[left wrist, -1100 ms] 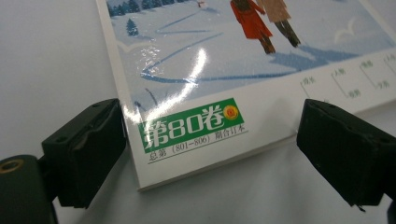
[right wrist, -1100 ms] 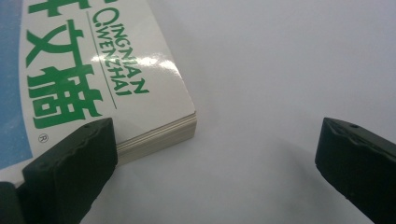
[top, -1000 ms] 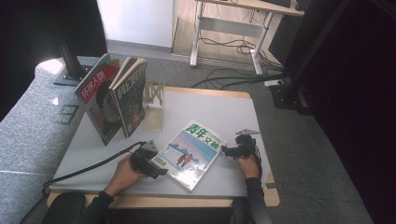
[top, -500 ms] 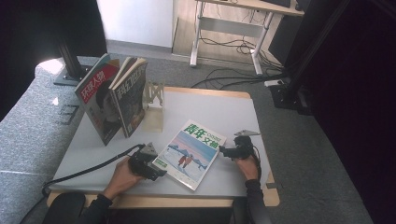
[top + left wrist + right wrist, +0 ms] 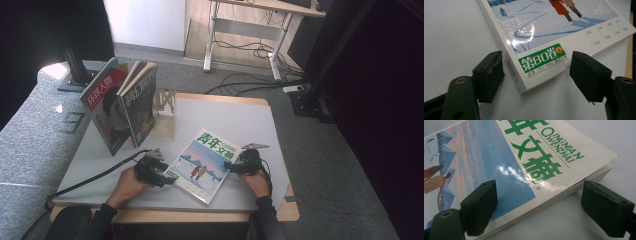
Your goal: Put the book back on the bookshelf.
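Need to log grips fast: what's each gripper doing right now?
Left gripper: open, jaws closing around the magazine corner, not yet pressing.
Right gripper: open, jaws closing astride the magazine's edge.

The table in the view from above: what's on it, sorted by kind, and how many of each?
Magazines lying flat: 1, the snow-scene magazine
Magazines standing upright: 2, the red-cover magazine and the dark-cover magazine
Wooden stands: 1, the pale wooden stand
Hand-held tools: 2, the left tool and the right tool, one at each side of the flat magazine
Total: 6
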A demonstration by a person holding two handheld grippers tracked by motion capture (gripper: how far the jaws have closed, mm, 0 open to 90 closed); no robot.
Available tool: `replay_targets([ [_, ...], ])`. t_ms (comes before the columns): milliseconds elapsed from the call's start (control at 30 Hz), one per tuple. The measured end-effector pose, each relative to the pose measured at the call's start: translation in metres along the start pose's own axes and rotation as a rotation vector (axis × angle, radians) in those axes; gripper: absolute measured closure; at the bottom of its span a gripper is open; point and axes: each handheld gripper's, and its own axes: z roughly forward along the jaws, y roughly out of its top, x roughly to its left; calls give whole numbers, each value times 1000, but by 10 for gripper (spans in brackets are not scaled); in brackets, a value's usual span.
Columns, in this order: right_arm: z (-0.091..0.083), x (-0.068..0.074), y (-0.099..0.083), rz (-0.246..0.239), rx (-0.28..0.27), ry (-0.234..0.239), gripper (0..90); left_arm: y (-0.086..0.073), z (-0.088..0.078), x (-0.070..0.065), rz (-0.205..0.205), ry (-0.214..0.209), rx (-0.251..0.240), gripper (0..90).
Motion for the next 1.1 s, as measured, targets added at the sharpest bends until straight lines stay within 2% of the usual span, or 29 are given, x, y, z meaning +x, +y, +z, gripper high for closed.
replay_targets([
  [233, 1, 0, -2, 7, -15, 3, 140, -1, -1, -7, 13, 39, -1, 311],
  [433, 4, 2, 2, -4, -27, -20, 166, -4, 0, -14, 31, 52, 1, 315],
  [567, 7, -1, 5, -3, -35, -14, 179, -6, 0, -22, 44, 55, 5, 346],
  [867, 18, -7, 15, -10, -43, 2, 190, -12, 1, -38, 38, 38, -7, 361],
  [1000, 23, -7, 21, -10, -42, 3, 192, -13, 2, -46, 57, 34, -1, 365],
  [1100, 27, -8, 25, -15, -39, 6, 195, -13, 4, -54, 89, 51, 13, 370],
])
